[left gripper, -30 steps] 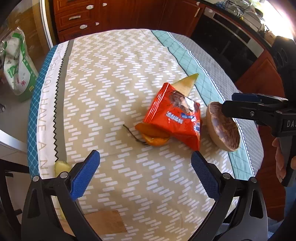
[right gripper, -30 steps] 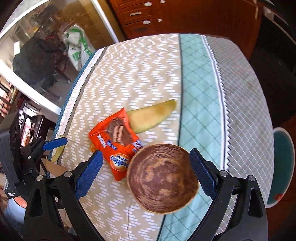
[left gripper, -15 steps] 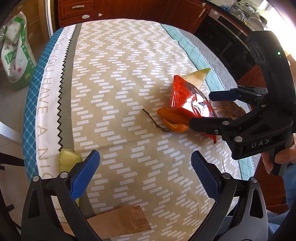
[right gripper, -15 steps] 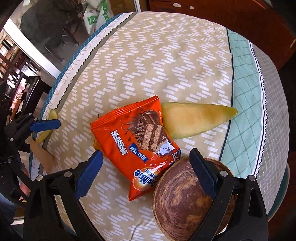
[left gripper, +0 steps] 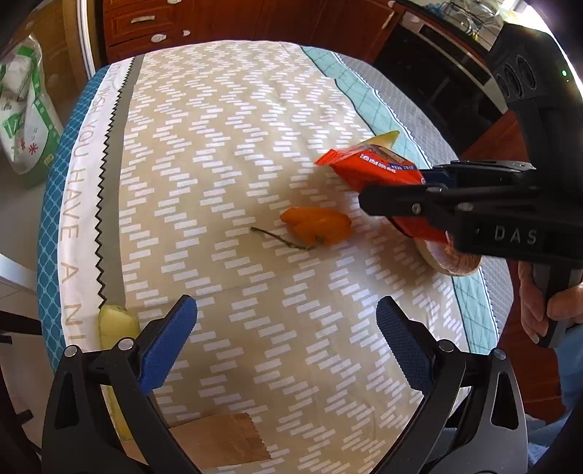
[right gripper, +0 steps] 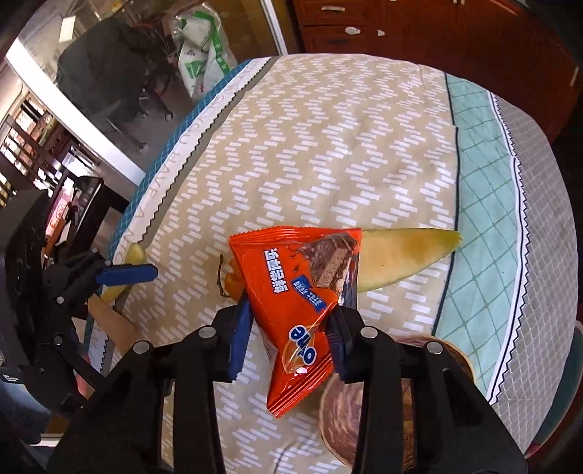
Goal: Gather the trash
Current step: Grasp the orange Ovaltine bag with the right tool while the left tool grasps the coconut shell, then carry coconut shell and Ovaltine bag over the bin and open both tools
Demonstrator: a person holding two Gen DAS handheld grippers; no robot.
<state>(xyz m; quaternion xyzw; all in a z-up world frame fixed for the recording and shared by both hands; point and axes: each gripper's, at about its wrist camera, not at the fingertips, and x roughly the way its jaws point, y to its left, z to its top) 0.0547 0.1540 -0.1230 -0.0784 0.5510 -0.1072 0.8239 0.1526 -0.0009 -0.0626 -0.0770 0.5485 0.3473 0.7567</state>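
An orange snack wrapper (right gripper: 291,302) stands between the blue pads of my right gripper (right gripper: 291,328), whose jaws are closing and press on its sides. In the left wrist view the wrapper (left gripper: 382,171) hangs tilted above the cloth in the right gripper (left gripper: 430,186). An orange fruit peel with a stem (left gripper: 317,226) lies uncovered on the tablecloth (left gripper: 218,146). A yellow melon rind (right gripper: 400,255) lies just behind the wrapper. My left gripper (left gripper: 288,328) is open over the cloth's near edge with nothing between its fingers.
A brown bowl (right gripper: 342,412) sits under the right gripper near the table's edge. A second melon piece (left gripper: 116,324) and a brown paper bag (left gripper: 226,437) are at the near left edge. A green-and-white bag (left gripper: 22,120) stands on the floor, with wooden drawers (left gripper: 153,25) behind.
The right gripper slid from the bowl onto the wrapper and its jaws closed on it. The wrapper has come up off the cloth, uncovering the orange peel. The left gripper has barely moved.
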